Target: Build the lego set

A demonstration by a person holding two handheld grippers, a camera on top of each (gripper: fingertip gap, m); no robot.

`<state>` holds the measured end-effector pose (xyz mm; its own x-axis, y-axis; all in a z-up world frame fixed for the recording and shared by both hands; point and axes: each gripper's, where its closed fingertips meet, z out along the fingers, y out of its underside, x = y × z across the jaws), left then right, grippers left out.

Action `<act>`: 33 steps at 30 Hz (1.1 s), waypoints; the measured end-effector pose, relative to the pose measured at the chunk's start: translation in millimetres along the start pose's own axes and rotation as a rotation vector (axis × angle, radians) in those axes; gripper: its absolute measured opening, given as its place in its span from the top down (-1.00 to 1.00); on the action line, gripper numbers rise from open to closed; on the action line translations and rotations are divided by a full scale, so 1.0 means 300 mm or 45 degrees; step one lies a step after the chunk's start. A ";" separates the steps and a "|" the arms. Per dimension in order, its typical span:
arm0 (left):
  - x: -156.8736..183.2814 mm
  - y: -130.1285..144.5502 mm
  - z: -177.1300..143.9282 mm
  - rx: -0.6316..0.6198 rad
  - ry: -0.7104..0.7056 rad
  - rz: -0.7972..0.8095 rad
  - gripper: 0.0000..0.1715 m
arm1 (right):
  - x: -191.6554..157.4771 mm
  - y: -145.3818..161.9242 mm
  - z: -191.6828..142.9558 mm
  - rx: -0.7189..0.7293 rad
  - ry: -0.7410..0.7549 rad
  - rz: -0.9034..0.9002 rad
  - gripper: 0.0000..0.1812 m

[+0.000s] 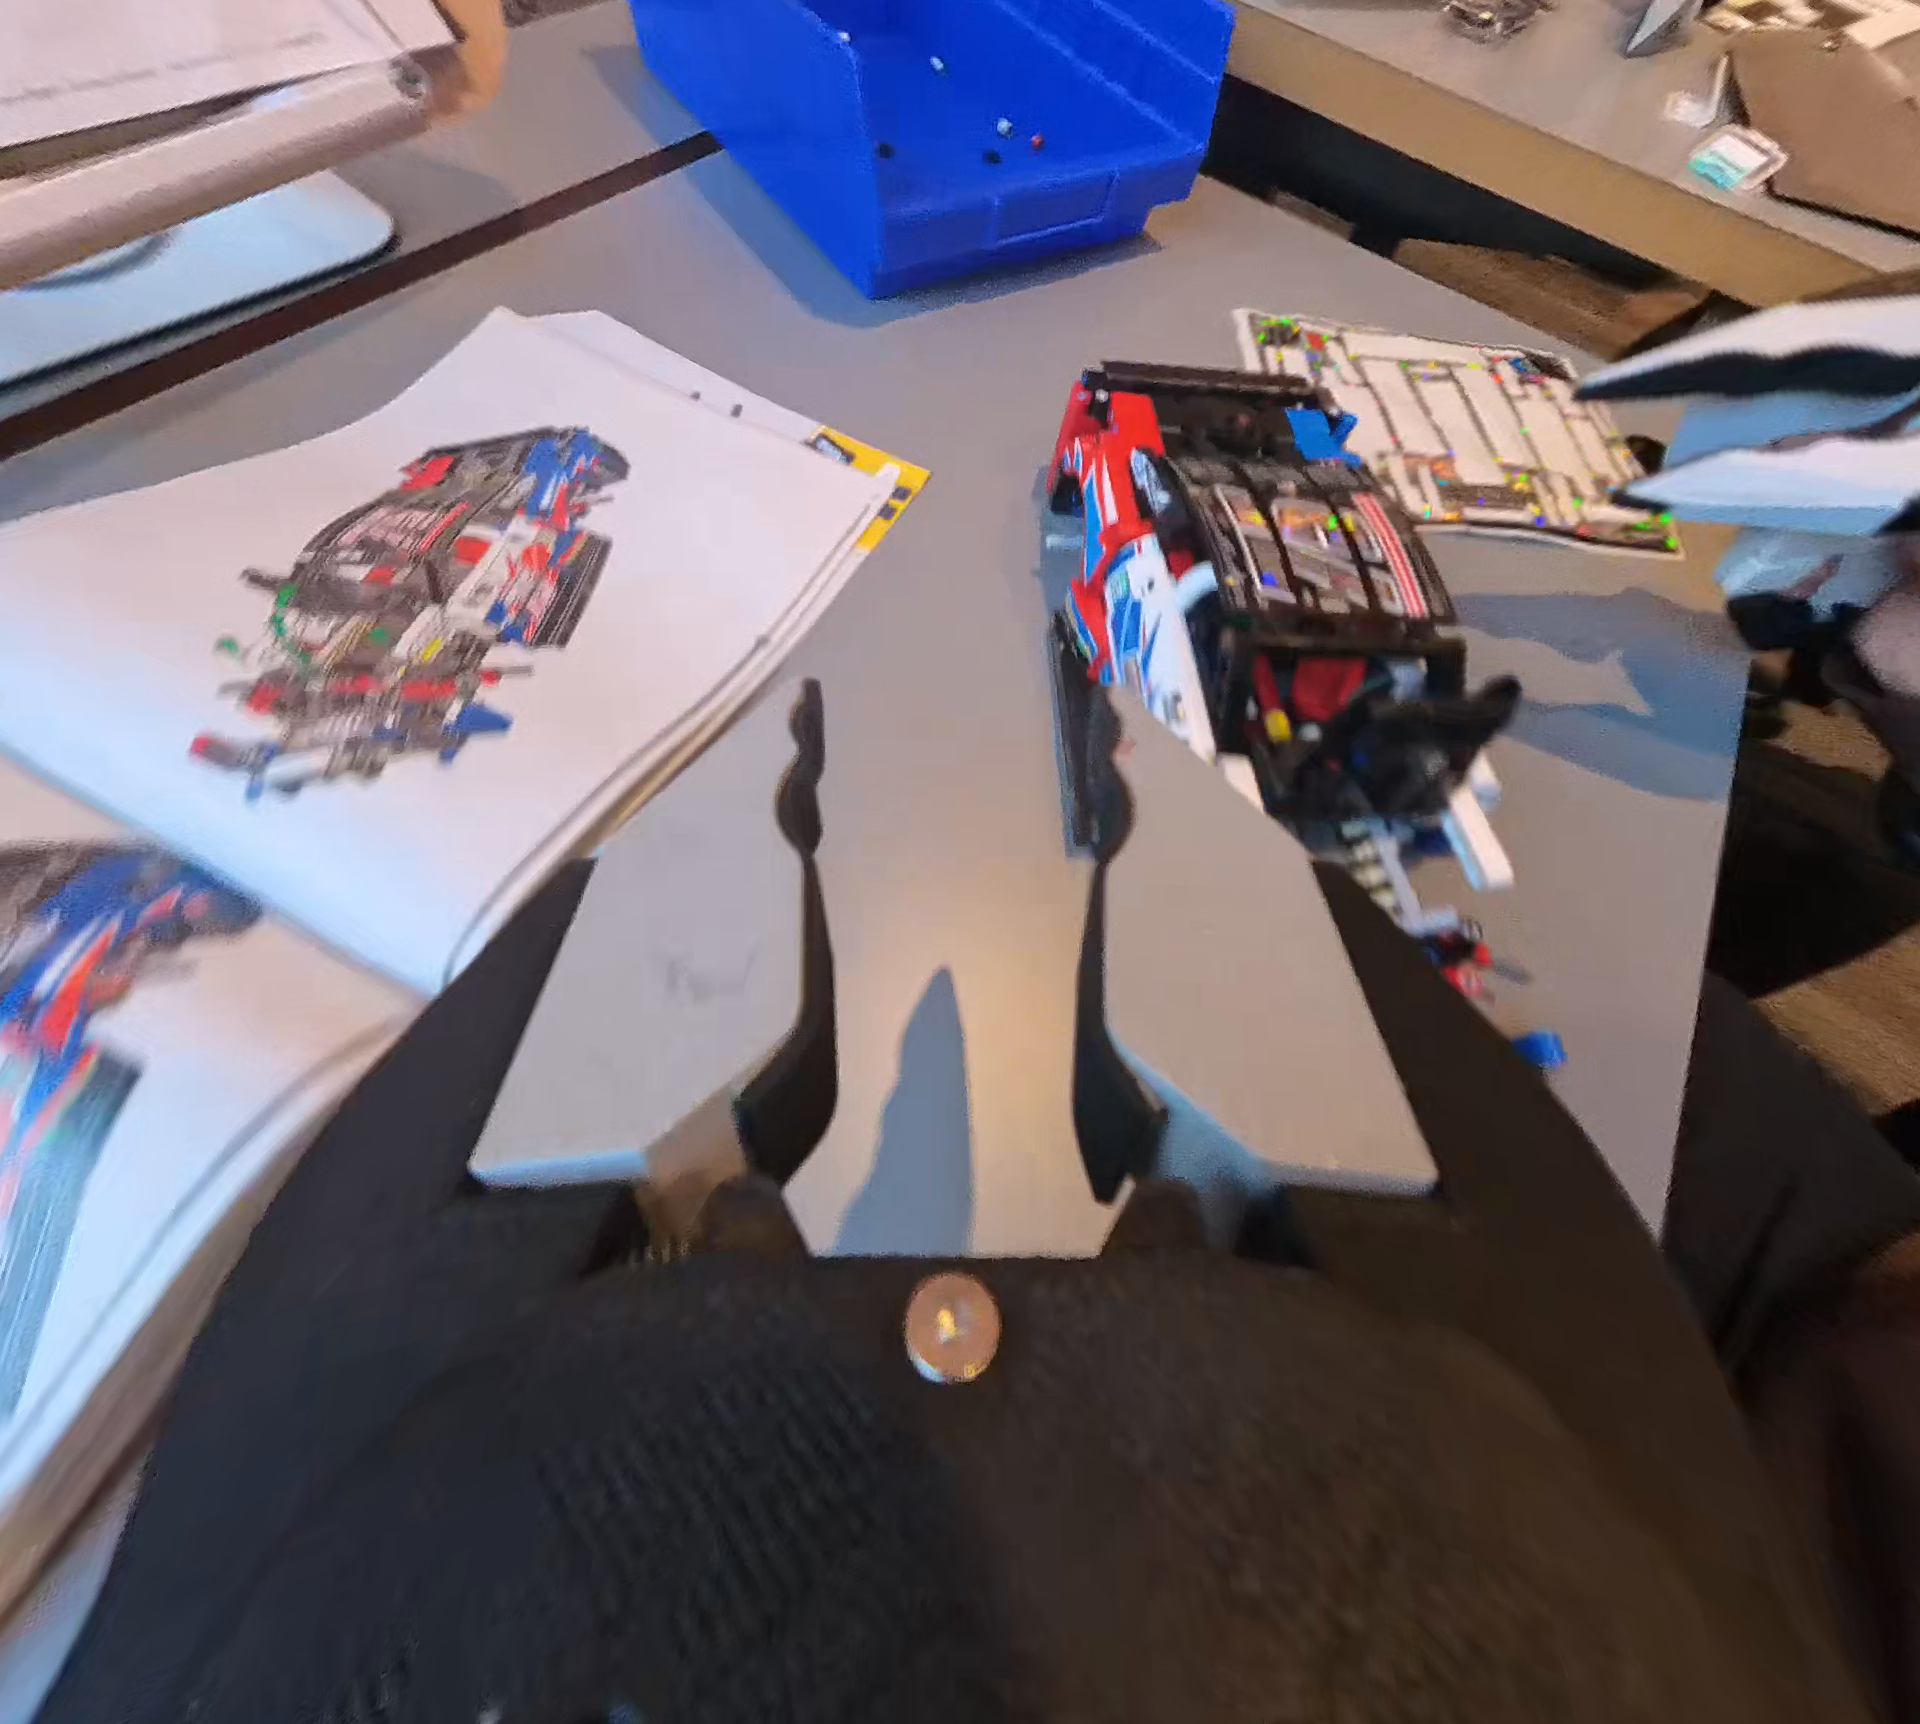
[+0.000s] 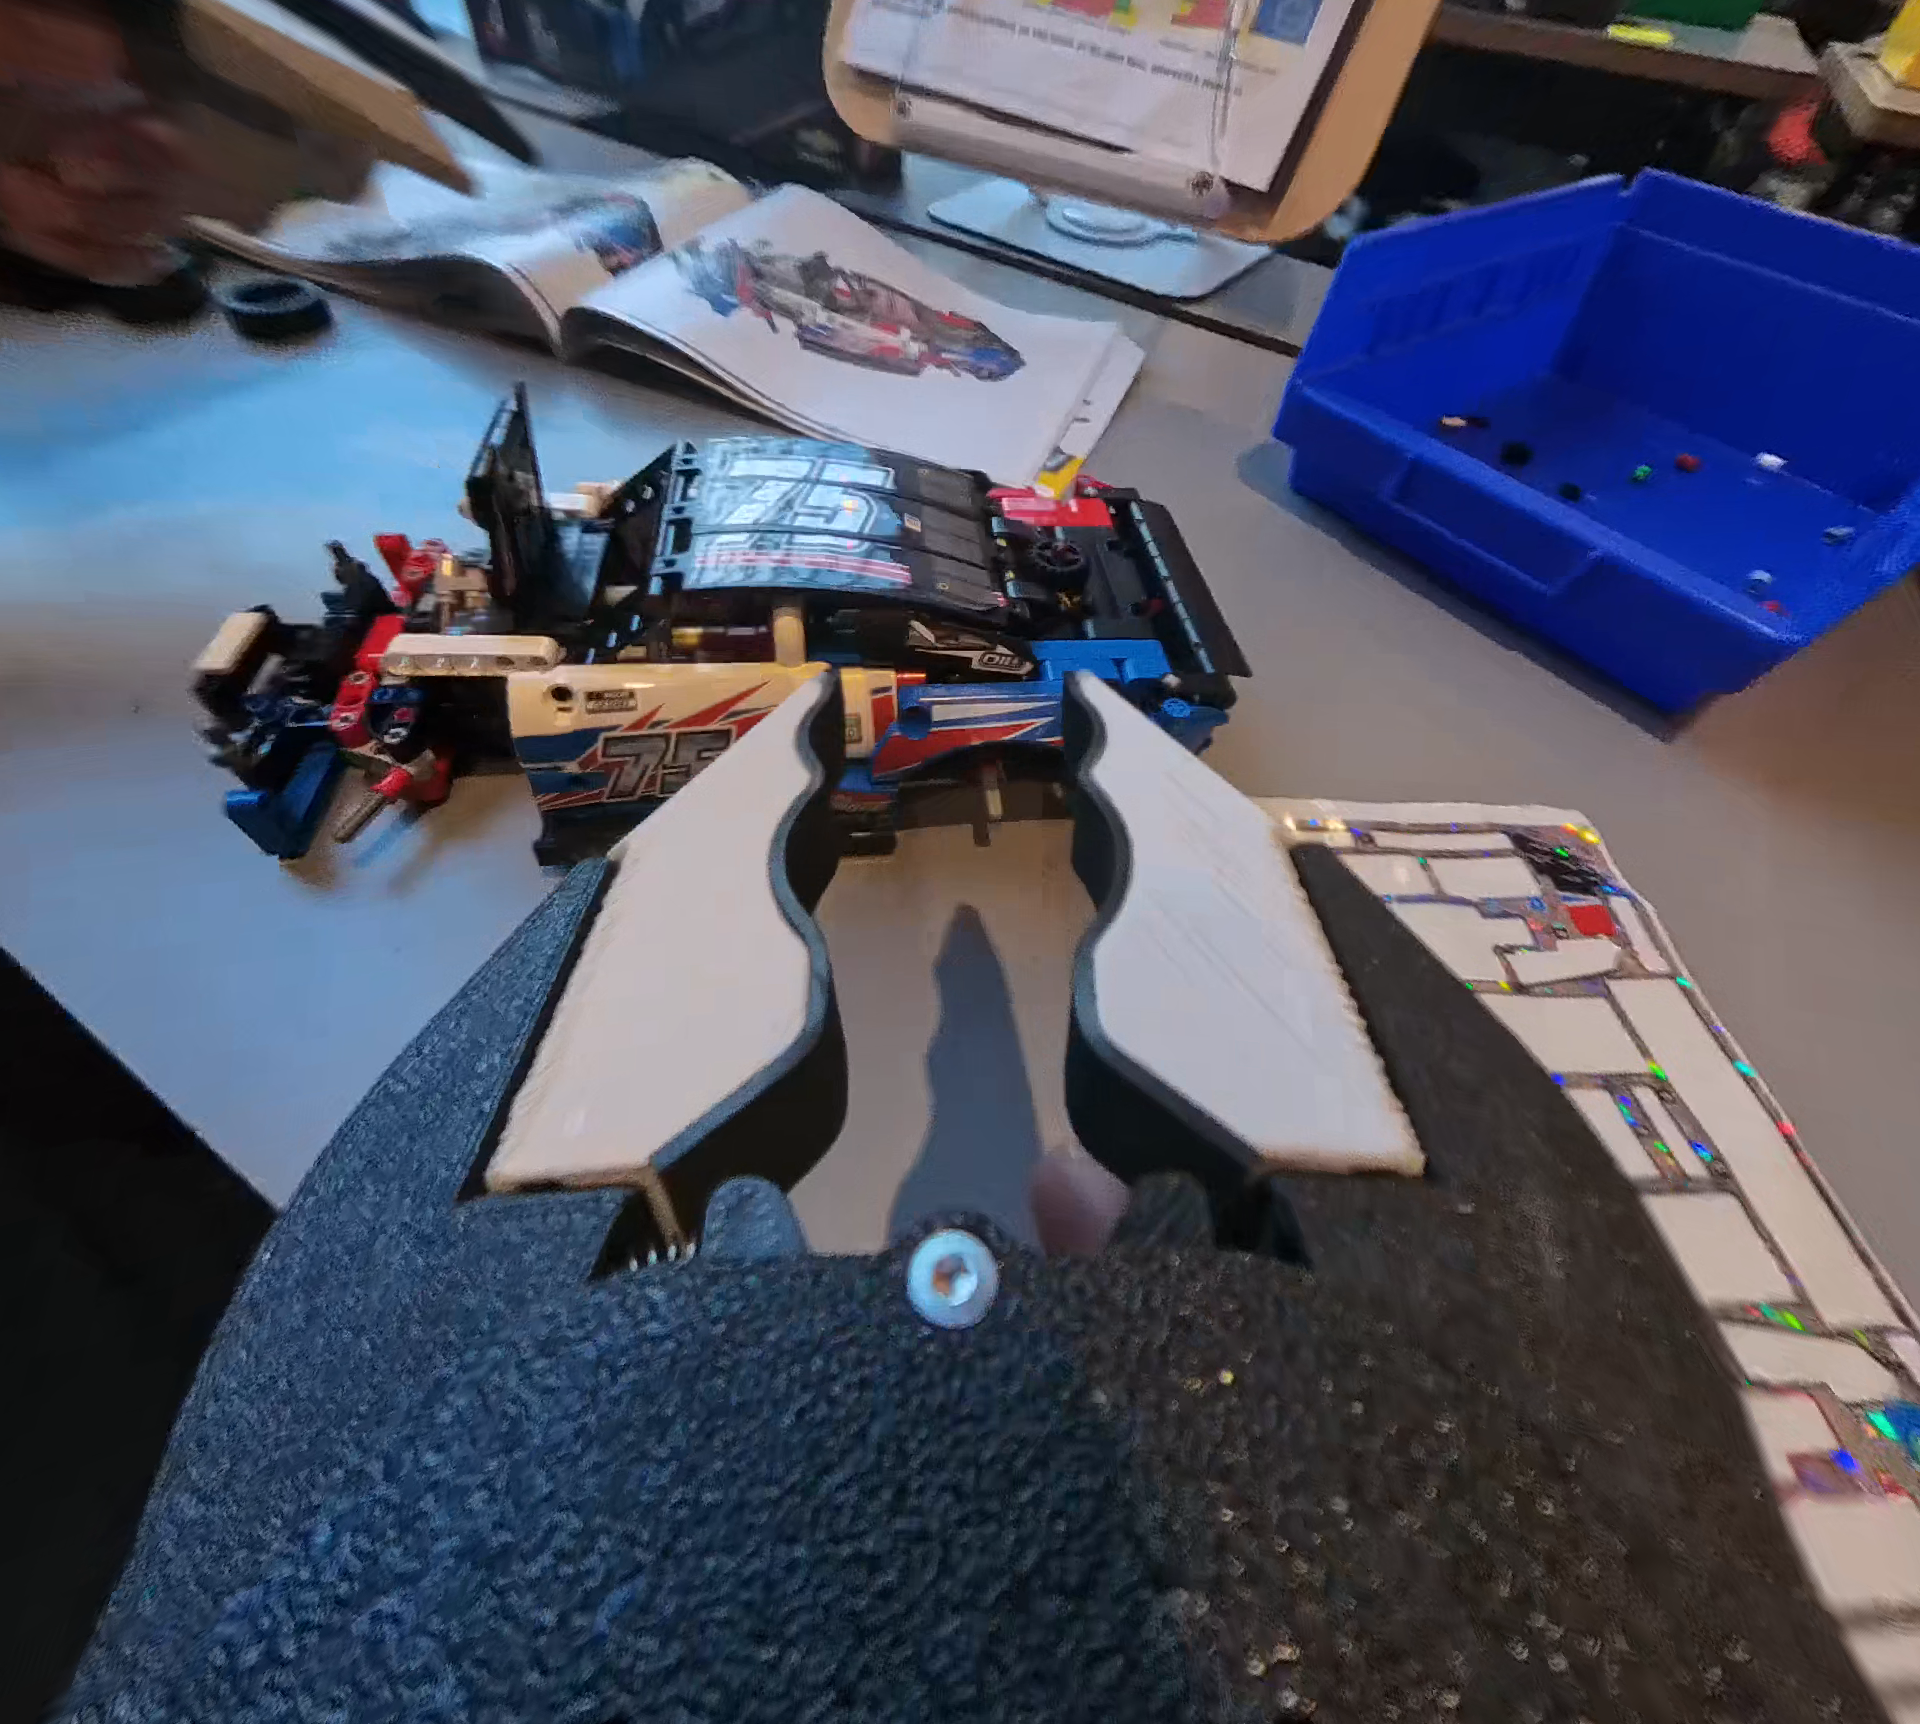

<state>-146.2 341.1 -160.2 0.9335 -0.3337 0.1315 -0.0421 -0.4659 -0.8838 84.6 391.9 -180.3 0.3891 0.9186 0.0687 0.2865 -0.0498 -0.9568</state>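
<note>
On the grey tabletop [image 2: 1455, 739] lies the partly built red, white, blue and black lego race car [image 2: 727, 635], wheel-less, its front end bare beams and pins, a thin black panel standing upright near that end; the open instruction booklet [image 2: 831, 324] lies just behind it, a mostly used sticker sheet with holographic edges [image 2: 1558, 999] lies beside its rear, and the blue plastic bin [image 2: 1610, 448] stands farther off with only a few tiny loose pieces on its floor; a black rubber tyre [image 2: 275, 310] rests well apart near the booklet.

The risk, as I judge it, is a careless squeeze on the thin upright panel or the exposed front beams, which would pop pins loose; a push against the light chassis could slide it across the smooth table; the bin's small pieces look hard to pinch and could skitter away.

The right gripper [image 2: 951, 718] is released and empty, its tips just in front of the car's side near the rear; the left gripper [image 1: 961, 739] is likewise spread and holds nothing, hovering over bare table with the car just to its right and the booklet to its left.
</note>
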 end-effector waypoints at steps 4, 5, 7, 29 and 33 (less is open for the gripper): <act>-0.015 0.108 -0.160 0.075 -0.287 0.115 0.71 | -0.076 -0.039 0.039 -0.133 0.177 -0.112 0.48; -0.020 0.127 -0.192 0.094 -0.338 0.122 0.86 | -0.110 -0.051 0.054 -0.150 0.195 -0.155 0.48; -0.024 0.158 -0.234 0.120 -0.375 0.072 0.90 | -0.189 -0.061 0.091 -0.181 0.179 -0.219 0.53; -0.022 0.338 -0.449 0.024 -0.794 0.064 1.00 | -0.728 -0.144 0.140 -0.111 -0.155 -0.344 0.30; -0.076 0.372 -0.449 -0.075 -0.981 0.142 1.00 | -0.941 -0.211 0.038 0.092 -0.387 -0.478 1.00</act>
<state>-220.2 186.3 -201.4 0.9059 0.2717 -0.3248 -0.1492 -0.5132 -0.8452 -53.4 140.3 -142.3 -0.0056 0.9413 0.3375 0.2921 0.3243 -0.8997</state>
